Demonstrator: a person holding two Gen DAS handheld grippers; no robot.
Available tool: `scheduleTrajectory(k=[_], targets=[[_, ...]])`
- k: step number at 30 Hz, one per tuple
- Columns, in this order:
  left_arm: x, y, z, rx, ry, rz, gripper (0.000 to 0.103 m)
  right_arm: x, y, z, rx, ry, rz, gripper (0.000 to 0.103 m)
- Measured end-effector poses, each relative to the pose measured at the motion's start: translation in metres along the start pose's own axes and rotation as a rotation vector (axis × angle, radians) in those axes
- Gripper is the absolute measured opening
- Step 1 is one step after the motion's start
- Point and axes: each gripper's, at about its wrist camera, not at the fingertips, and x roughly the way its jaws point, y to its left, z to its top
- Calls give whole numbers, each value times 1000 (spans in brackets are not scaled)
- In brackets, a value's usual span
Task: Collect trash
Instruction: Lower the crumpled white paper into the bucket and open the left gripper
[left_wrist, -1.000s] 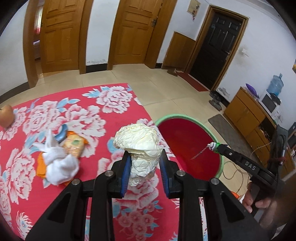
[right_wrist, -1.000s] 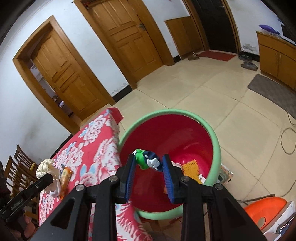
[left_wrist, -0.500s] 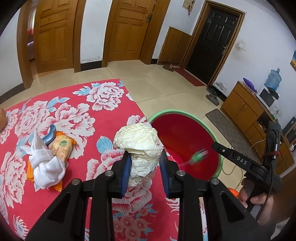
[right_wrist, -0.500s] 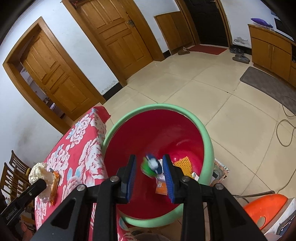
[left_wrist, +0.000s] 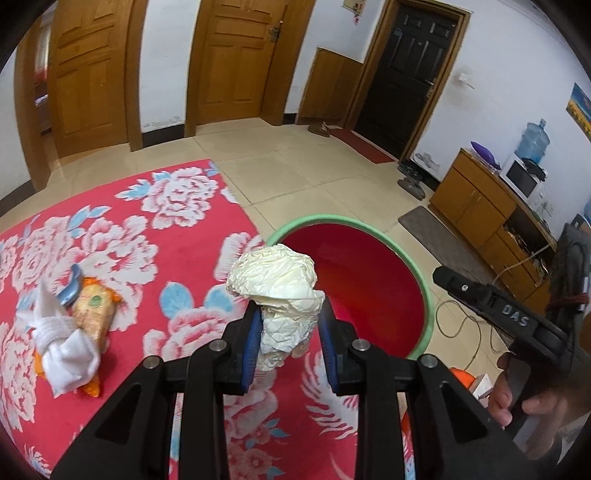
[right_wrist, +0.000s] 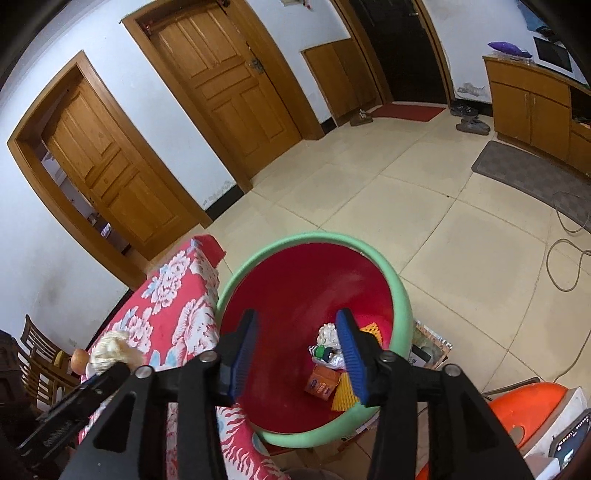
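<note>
My left gripper (left_wrist: 290, 321) is shut on a crumpled cream paper ball (left_wrist: 275, 280), held above the red floral tablecloth (left_wrist: 155, 258) close to the bin's near edge. The red bin with a green rim (right_wrist: 400, 295) stands on the floor against the table. My right gripper (right_wrist: 295, 328) hangs over the bin with its jaws opening and nothing between them. A small green and blue tube (right_wrist: 321, 352) lies among the trash on the bin's bottom. In the left wrist view the right gripper (left_wrist: 443, 275) shows from the side over the bin's rim (left_wrist: 417, 273).
A white sock (left_wrist: 62, 343), an orange snack packet (left_wrist: 94, 310) and a blue object (left_wrist: 72, 286) lie on the table's left part. An apple (right_wrist: 78, 359) sits farther back. An orange stool (right_wrist: 524, 410), floor cables (right_wrist: 565, 266) and a wooden cabinet (left_wrist: 476, 206) surround the bin.
The right gripper's jaws have spread and the green and blue tube has dropped from them into the bin. The left gripper has carried the paper ball closer to the bin.
</note>
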Motion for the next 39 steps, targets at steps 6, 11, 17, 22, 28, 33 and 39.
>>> scheduleTrajectory(k=[6,11,17,22,28,33,39], targets=[[19,-22,2,51,27,-32,29,-17,-5,1,28,-42,-6,60],[34,-39,5,96,46,-52,30,-20,-13,2,55,-48,-10,60],[38,-51,10,130,23,-32,51,-20,-21,2,77,-45,-14,61],[40,-54,12,134,27,-24,58,-21,-23,1,86,-44,-7,61],[36,-48,10,112,28,-11,59,-24,-21,1,82,-45,-1,61],[24,-40,6,88,18,4,59,-27,-18,-1,72,-43,11,62],[4,-17,0,42,-3,56,59,-34,-5,-7,41,-42,39,65]])
